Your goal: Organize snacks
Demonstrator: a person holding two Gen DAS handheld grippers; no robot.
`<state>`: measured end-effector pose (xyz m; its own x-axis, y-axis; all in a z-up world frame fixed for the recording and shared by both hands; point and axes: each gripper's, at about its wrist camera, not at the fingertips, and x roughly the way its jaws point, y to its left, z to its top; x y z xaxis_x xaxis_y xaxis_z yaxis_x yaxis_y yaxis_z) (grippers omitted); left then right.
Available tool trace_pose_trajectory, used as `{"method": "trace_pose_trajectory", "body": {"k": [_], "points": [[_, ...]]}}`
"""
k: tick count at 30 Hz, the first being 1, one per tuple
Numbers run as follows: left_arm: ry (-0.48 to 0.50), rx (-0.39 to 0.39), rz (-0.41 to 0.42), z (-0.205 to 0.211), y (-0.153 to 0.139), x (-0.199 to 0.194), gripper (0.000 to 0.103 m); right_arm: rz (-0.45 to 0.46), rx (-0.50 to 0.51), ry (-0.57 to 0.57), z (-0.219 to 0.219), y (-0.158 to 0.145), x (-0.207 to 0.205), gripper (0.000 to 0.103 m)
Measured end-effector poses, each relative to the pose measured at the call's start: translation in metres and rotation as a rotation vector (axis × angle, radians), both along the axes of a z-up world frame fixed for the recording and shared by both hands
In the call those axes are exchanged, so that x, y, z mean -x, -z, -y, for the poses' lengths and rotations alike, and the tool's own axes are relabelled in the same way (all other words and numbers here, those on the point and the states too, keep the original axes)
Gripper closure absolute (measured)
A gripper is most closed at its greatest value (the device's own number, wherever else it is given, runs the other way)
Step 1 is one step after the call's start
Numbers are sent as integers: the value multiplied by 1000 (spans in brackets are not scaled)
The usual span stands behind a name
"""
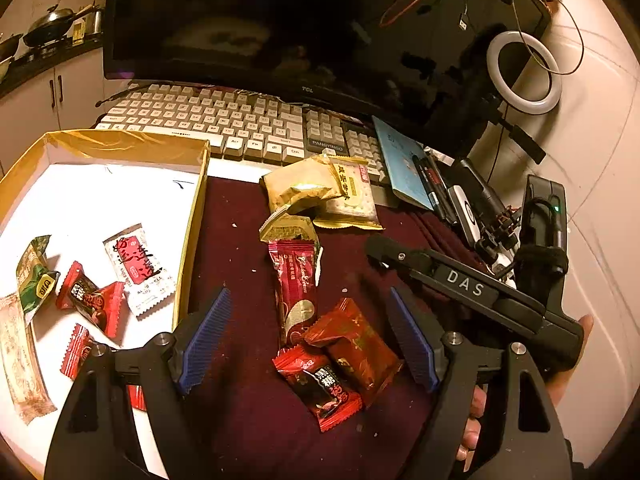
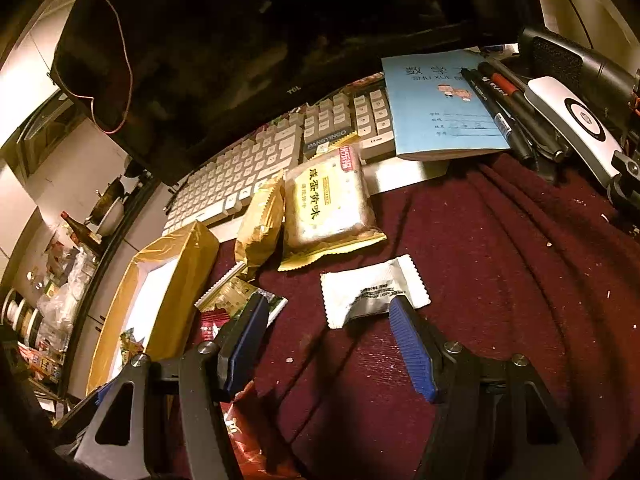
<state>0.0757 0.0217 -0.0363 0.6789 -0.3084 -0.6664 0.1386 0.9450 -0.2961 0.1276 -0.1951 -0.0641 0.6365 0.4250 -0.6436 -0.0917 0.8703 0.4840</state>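
1. The left tongs (image 1: 308,344) hang over two red foil candy packets (image 1: 340,364) on the maroon cloth-covered surface (image 1: 248,420). The packets lie overlapped, right between the blue ribbed pads and a little ahead of them, long axis slanting from upper right to lower left across the gap.
2. The left tongs are spread wide, gripping nothing; neither pad touches a wrapper.
3. The gold-rimmed cardboard tray with a white floor (image 1: 188,240) sits just to the left, already holding several snacks — the left hand is the nearer one to it.
4. The right tongs (image 2: 328,312) are also spread, empty. A white crinkle-edged sachet (image 2: 372,292) lies flat ahead of them — the right pad's tip overlaps its near edge, though contact is unclear.
5. My reading: the red packets are next for the left.
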Motion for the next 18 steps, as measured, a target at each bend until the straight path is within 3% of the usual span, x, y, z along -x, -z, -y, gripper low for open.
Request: {"method": "trace_pose_trajectory", "body": {"k": [18], "points": [[-13, -16, -8, 8, 0, -4, 24, 32, -37, -17, 0, -2, 3, 38]]}}
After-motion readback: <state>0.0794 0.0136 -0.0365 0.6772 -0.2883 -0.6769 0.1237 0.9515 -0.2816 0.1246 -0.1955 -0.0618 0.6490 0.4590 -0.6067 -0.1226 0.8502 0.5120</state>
